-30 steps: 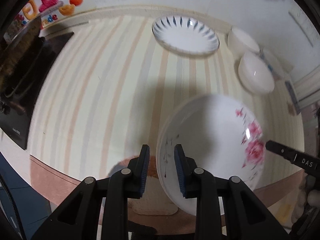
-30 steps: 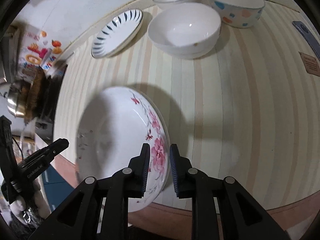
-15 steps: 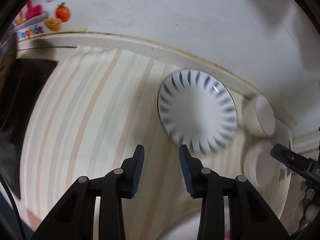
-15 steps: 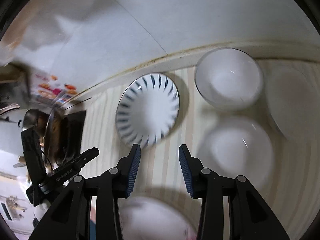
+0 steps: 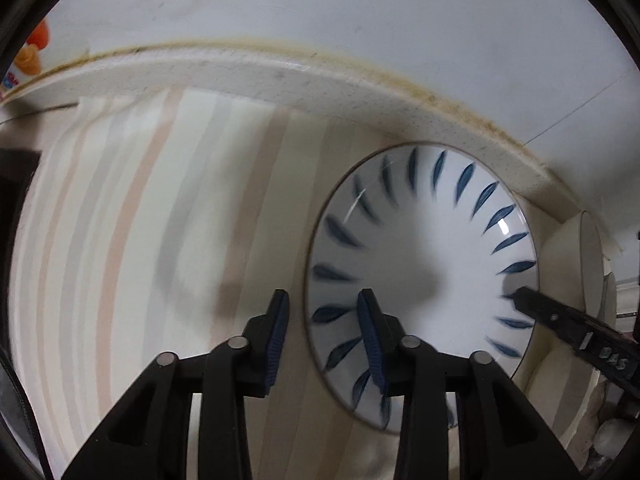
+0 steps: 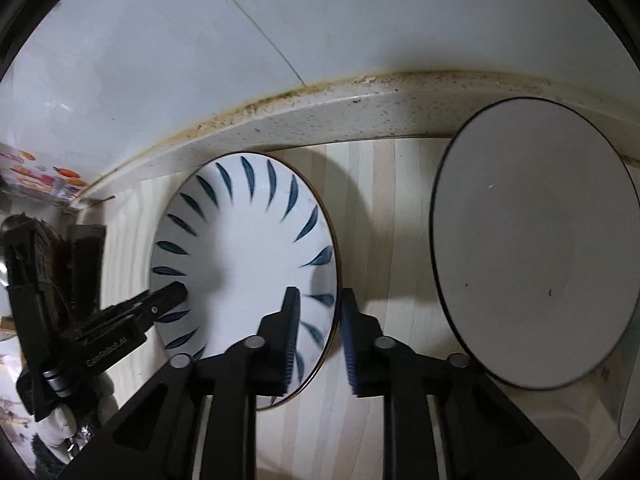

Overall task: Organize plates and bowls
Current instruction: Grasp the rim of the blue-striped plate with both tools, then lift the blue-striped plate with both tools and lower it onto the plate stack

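Back by the wall (image 5: 320, 8), the left gripper (image 5: 323, 320) and right gripper (image 6: 320, 312) have just closed their jaws onto opposite rims of the blue-petalled plate (image 5: 420, 248).

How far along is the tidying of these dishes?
No finished stack shows. In hand: the left gripper and right gripper have just closed on opposite rims of the blue-striped plate. Left: moving it, and the white bowl beside it.
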A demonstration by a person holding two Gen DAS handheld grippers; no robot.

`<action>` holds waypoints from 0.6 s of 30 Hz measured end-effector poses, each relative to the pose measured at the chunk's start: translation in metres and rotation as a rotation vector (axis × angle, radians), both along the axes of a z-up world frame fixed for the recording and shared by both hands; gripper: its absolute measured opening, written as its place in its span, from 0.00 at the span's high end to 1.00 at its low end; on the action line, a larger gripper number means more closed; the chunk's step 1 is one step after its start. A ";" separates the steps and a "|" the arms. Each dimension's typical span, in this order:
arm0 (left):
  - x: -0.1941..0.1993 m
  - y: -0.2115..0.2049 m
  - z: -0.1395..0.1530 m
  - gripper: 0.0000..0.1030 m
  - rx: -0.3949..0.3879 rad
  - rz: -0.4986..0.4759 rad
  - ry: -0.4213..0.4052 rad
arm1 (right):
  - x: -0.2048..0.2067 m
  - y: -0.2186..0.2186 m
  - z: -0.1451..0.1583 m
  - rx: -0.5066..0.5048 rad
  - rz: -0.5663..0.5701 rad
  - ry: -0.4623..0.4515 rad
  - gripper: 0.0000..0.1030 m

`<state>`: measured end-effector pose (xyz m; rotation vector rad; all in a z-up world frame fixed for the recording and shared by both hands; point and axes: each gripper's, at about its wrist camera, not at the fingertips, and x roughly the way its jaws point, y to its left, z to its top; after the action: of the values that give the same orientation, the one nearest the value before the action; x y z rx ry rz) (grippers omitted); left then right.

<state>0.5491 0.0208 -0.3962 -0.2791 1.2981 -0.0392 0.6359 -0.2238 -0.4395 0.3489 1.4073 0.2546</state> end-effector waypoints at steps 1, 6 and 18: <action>0.000 -0.002 0.001 0.77 0.009 -0.004 -0.007 | 0.000 0.001 -0.001 -0.009 0.000 -0.011 0.83; -0.002 -0.002 0.002 0.77 0.025 0.015 -0.015 | -0.004 0.006 -0.001 -0.038 0.027 -0.057 0.84; -0.031 -0.012 0.047 0.77 0.052 0.018 -0.093 | -0.021 0.000 0.038 -0.054 0.054 -0.141 0.85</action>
<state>0.5178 0.0088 -0.3487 -0.2421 1.2023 -0.0029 0.6151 -0.2239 -0.4011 0.2442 1.2832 0.2799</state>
